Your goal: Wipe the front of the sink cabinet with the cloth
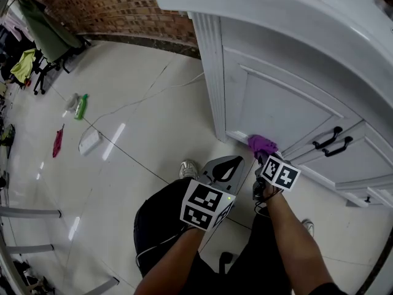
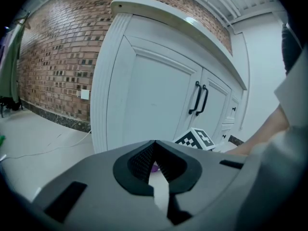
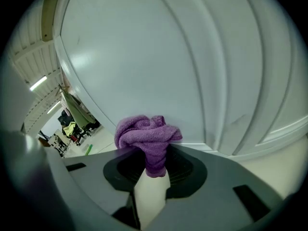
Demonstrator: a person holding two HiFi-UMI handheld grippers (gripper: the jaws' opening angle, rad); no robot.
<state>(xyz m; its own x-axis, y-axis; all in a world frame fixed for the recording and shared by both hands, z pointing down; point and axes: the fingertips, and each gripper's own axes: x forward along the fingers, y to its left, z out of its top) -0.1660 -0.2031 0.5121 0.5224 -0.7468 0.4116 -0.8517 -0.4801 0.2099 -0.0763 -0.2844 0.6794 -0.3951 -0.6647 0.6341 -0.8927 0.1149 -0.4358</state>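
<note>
Right tongs (image 3: 153, 154) sit nearest the lens, clamped on a crumpled purple terry cloth (image 3: 147, 134). A short tail of it hangs down between the jaws and the bunched bulk stands out in front of their tips. That bulk lies against the white panelled sink cabinet (image 1: 276, 103), low on its left-hand door, by the bottom rail and close to the fluted corner post (image 1: 212, 72). It seems to press on the paint, though the right gripper view cannot quite settle whether it touches.

Left tongs (image 2: 155, 143) hang just beside, tips together with nothing between them, aimed at the same door but short of it. Further right on the front are two black bar handles (image 1: 331, 141), where the doors meet. Glossy pale floor tiles (image 1: 123, 103) spread away to the left.

The step in hand looks like the wiping itself, at the lowest corner of the left door. The next move likely calls for a firm sideways or upward stroke across the panel, with the grip tight so the cloth does not slip. The raised mouldings will need to be followed, and the handles worked around.
</note>
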